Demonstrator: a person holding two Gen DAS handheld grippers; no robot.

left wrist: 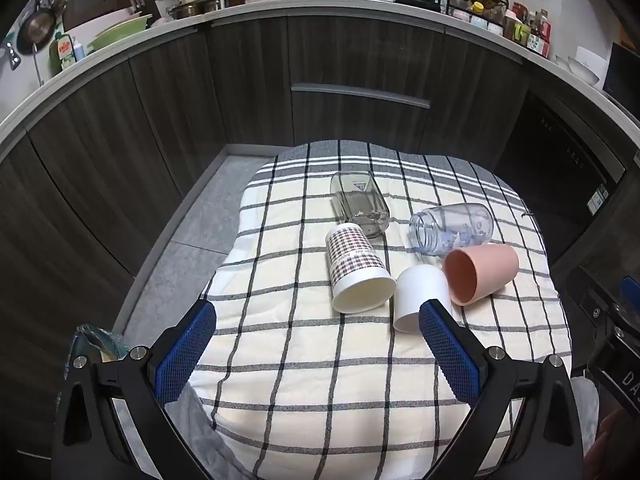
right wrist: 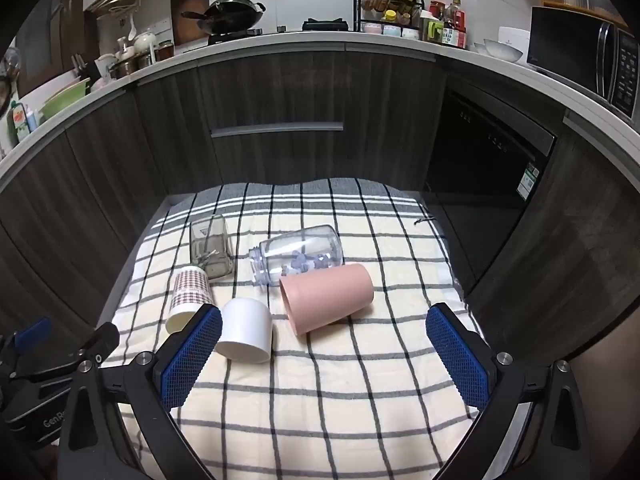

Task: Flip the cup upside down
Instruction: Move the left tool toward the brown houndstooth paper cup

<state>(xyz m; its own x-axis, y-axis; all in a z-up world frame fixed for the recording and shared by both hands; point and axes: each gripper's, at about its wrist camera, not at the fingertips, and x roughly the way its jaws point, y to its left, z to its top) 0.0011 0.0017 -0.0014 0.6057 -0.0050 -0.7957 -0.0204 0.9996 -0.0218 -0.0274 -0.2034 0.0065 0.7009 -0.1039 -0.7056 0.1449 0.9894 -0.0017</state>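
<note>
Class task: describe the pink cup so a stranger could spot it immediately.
Find the checked cloth spread before the dark cabinets. Five containers lie on their sides there; the pink cup is rightmost, touching the clear bottle. It alone is plain, matte salmon pink.

Five cups on their sides, pink cup (right wrist: 327, 298), white cup (right wrist: 246, 334), checked cloth (right wrist: 320, 400)

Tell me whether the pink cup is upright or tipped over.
Tipped over. The pink cup lies on its side on the checked cloth, its open mouth facing sideways and its inside visible.
</note>
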